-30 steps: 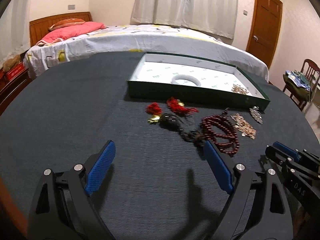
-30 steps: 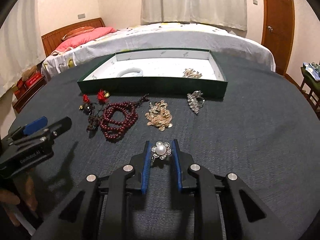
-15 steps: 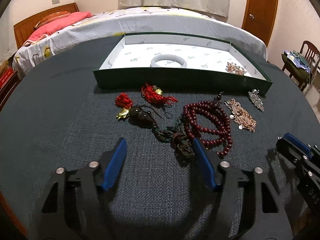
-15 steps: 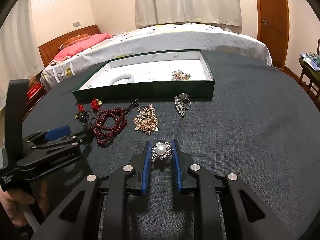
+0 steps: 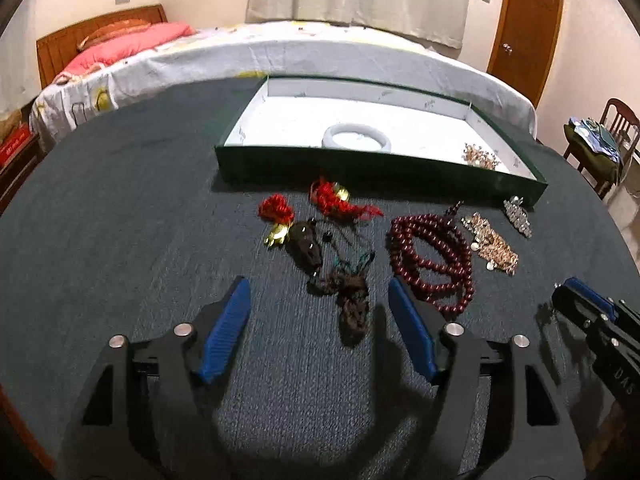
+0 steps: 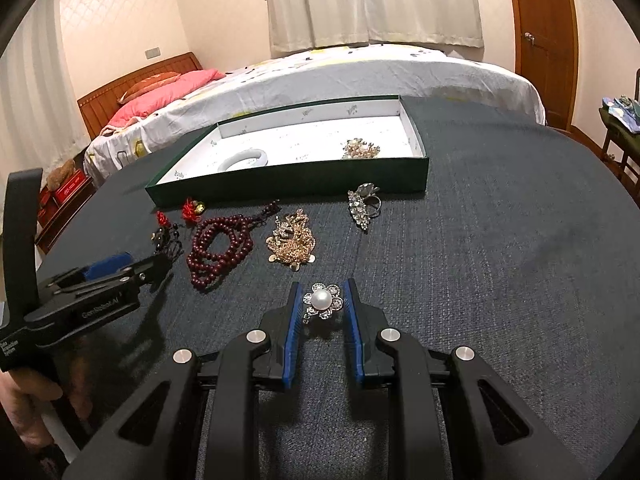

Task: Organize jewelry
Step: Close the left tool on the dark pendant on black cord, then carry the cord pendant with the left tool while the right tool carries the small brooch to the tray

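L tool (image 5: 320, 324) jaws apart, just been re-opening, straddling dark tassel cord (image 5: 352, 300) on worktop (image 5: 120, 220), not yet gripped; next: close on it. R tool (image 6: 320, 304) clamped on pearl brooch (image 6: 322, 301); next: carry to green tray (image 6: 288, 190). Writing: "GenRobot.AI" on L tool's side, "DAS" on R tool's.

Both fisheye views ride low on hand-held grippers, angled down across the dark table (image 5: 120, 208) toward the bed (image 6: 360, 76) and curtained wall. The left wrist camera sits close behind the red beads (image 5: 432, 256); the right one looks from further right. Both share the green tray (image 6: 288, 184) and the scattered jewelry before it.
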Demonstrator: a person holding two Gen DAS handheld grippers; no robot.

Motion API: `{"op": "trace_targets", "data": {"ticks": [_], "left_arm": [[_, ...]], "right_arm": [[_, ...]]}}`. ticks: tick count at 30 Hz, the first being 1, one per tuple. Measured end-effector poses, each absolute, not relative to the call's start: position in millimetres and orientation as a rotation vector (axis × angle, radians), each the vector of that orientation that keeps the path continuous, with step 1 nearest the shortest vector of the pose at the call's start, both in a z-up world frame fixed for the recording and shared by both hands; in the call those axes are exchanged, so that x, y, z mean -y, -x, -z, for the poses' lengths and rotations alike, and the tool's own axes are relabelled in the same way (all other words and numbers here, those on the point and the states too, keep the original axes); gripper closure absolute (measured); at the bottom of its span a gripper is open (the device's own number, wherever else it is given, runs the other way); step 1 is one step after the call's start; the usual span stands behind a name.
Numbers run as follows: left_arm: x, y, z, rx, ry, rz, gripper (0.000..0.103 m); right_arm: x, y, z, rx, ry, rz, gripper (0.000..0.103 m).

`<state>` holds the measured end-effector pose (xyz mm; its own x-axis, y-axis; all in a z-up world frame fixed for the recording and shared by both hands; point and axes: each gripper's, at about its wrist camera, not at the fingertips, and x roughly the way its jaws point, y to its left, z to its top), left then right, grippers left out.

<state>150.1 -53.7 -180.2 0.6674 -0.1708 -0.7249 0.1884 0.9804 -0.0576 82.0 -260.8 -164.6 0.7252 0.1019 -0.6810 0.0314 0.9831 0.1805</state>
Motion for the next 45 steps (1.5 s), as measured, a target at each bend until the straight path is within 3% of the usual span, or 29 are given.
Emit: {"op": "trace_targets", "data": {"ticks": [3, 5, 6, 10, 11, 22, 45], "left_arm": [[58, -153, 181, -0.824, -0.038, 0.216, 0.035], [59, -156, 184, -0.842, -0.038, 0.228, 0.052], [59, -155, 184, -0.840, -0.041, 0.225, 0.053], [57, -153, 185, -0.827, -0.038, 0.247, 0.086], [54, -153, 185, -0.825, -0.023, 0.253, 0.087], [42, -140, 170, -0.744, -0.024, 0.213, 0.091], [42, -137, 74, -0.518, 0.020, 0.244, 0.091]], "right_arm": [[261, -83, 165, -0.762, -0.186, -0.042, 0.081], [261, -83, 166, -0.763, -0.186, -0.043, 0.081], [260, -83, 166, -0.763, -0.186, -0.043, 0.081], [259, -82, 165, -0.754, -0.183, -0.044, 0.081], [259, -82, 165, -0.752, -0.182, -0.044, 0.081], [255, -78, 157, -0.727, -0.165, -0.046, 0.081], [250, -84, 87, -0.563, -0.149, -0.073, 0.081]]}}
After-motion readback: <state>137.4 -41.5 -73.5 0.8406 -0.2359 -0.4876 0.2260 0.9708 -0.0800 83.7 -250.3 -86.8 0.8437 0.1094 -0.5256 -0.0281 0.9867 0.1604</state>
